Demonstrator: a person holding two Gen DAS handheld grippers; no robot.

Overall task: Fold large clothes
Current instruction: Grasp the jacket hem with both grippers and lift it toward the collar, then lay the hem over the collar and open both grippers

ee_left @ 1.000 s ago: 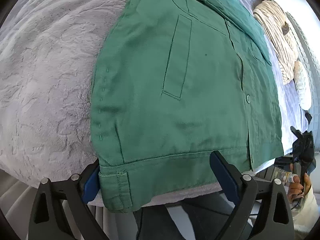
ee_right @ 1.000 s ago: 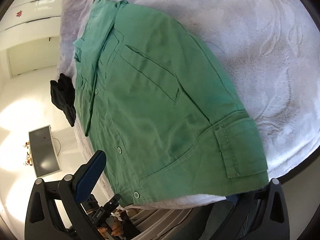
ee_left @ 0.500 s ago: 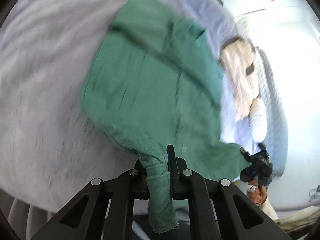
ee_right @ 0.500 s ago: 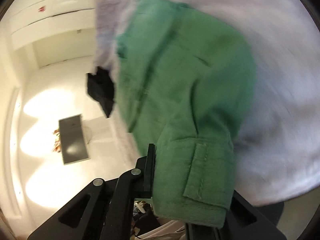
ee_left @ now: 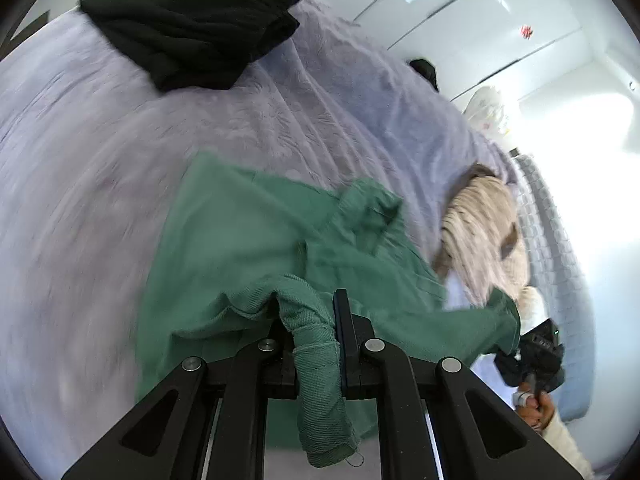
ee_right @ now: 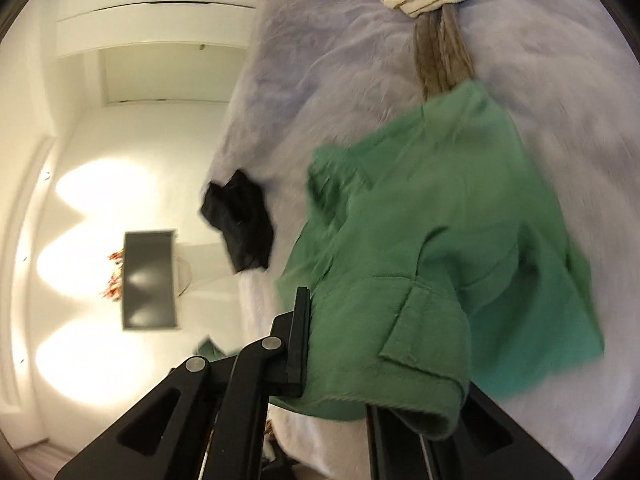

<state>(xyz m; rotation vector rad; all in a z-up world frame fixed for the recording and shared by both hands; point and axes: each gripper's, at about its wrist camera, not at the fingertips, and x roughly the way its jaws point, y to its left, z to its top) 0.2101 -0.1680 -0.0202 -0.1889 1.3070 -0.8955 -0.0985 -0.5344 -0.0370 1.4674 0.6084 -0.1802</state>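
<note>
Green shirt (ee_left: pixel 248 248) lies bunched on the pale blanket (ee_left: pixel 80 184), hem lifted at both corners. Left gripper (ee_left: pixel 316 332) pinched tight on a twisted hem corner; right gripper (ee_right: pixel 344 344) clamped on the other corner by a pocket flap. Bare blanket stretches beyond the collar. Folded black garment (ee_left: pixel 192 28) lies farther up; cream striped knit (ee_left: pixel 484 232) touches the shirt's edge.
</note>
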